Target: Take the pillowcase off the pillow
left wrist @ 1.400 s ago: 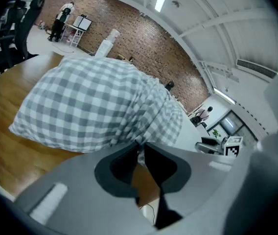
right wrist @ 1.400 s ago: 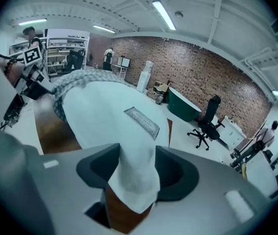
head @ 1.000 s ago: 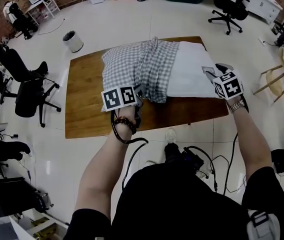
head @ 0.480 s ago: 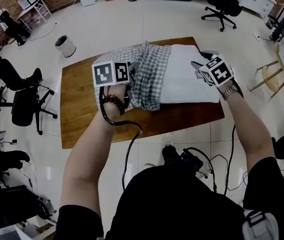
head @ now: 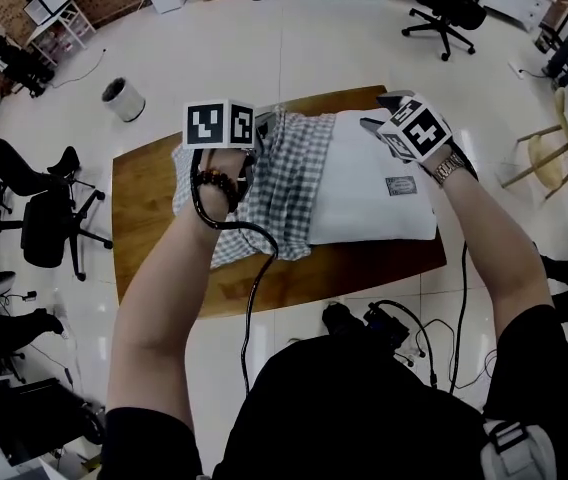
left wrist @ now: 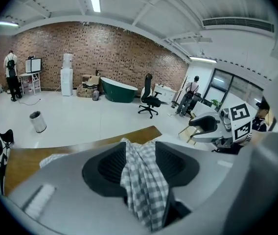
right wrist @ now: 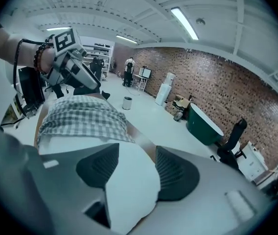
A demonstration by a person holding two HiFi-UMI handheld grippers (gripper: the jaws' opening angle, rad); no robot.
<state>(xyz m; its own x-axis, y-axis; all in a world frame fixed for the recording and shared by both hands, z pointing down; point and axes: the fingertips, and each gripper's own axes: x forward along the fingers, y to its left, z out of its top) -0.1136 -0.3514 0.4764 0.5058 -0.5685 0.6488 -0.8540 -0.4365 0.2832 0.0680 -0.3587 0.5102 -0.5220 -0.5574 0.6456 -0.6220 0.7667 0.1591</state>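
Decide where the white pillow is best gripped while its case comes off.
Grip the pillow at its bare right end, far corner, coming from the right: it is uncovered and opposite the pillowcase bunched at the left. The right gripper is shut there.

A grey-and-white check is being shown all over the pillowcase (head: 284, 173), while plain white is being shown by the pillow (head: 369, 203), broken only by a small grey label (head: 400, 185). The desk (head: 149, 228) is being seen in warm brown wood grain, the floor (head: 294, 48) in glossy off-white, and the wall (left wrist: 104, 48) in red-brown brick.
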